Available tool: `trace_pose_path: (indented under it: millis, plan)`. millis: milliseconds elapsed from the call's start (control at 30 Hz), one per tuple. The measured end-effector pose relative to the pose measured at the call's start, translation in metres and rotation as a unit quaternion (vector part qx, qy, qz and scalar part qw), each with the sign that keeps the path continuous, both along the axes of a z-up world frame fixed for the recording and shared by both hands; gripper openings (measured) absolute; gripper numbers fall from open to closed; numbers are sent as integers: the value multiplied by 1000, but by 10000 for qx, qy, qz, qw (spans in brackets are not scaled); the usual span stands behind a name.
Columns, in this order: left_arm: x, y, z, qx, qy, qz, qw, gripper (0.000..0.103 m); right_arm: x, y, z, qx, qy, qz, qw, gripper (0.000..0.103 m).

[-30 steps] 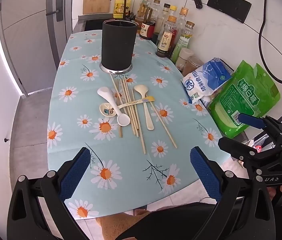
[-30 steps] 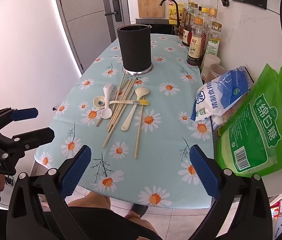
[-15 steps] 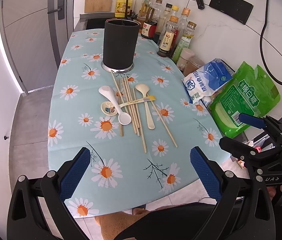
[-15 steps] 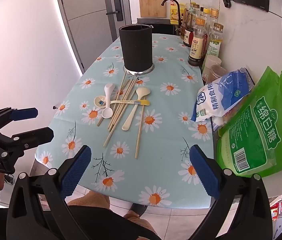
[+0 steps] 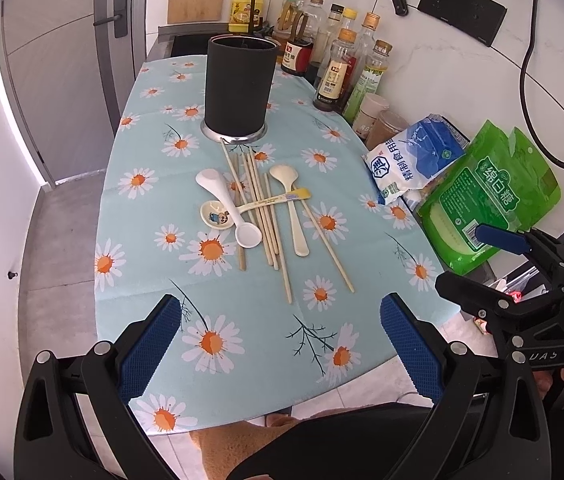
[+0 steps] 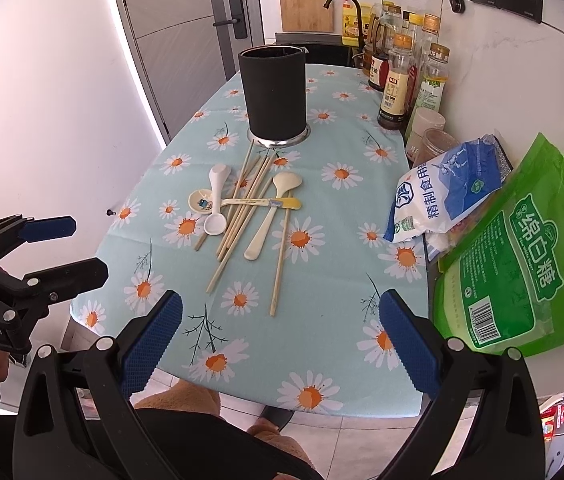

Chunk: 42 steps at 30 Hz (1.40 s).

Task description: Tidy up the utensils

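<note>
A tall black utensil holder (image 5: 239,92) (image 6: 273,96) stands upright at the far middle of the daisy tablecloth (image 5: 161,280). In front of it lie several wooden chopsticks (image 5: 261,216) (image 6: 241,216), a white spoon (image 5: 227,206) (image 6: 215,200), a cream spoon (image 5: 292,200) (image 6: 271,208) and a cartoon-printed spoon (image 5: 217,216) (image 6: 201,202) with a yellow handle tip. My left gripper (image 5: 279,352) hovers open over the near table edge. My right gripper (image 6: 279,344) is open too, at the near edge, holding nothing.
Sauce and oil bottles (image 5: 342,68) line the wall at the far right. A blue-white salt bag (image 5: 410,160) (image 6: 446,192) and a green sugar bag (image 5: 490,196) (image 6: 522,248) lie along the right edge. A sink with a faucet (image 6: 342,4) sits behind the holder.
Both grippers have drifted slightly forward toward the table; the utensils and holder have not moved. Both stay open.
</note>
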<state>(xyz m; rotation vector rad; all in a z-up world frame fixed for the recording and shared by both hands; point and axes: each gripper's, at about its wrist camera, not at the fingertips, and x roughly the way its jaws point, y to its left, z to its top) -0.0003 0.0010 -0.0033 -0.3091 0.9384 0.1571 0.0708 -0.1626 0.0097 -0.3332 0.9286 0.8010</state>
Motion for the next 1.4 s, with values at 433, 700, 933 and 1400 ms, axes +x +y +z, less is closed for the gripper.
trace_pose_path:
  millis: [433,700,933,1400]
  plan:
    - [0,0,-3,-16,43,-3,10000,97,0,2,-4,40,75,13,10000,98]
    - [3,0,-5,-57,42,3,10000,97,0,1,-6,-24,74,-21,10000,98]
    - [5,-2,-4,-25,39,-9,10000,97,-1,0,-3,-11,35,-10,10000,98]
    - [9,-5,-6,-36,105,-38,9999,97,1,1,-4,-18,83,-3,10000,98]
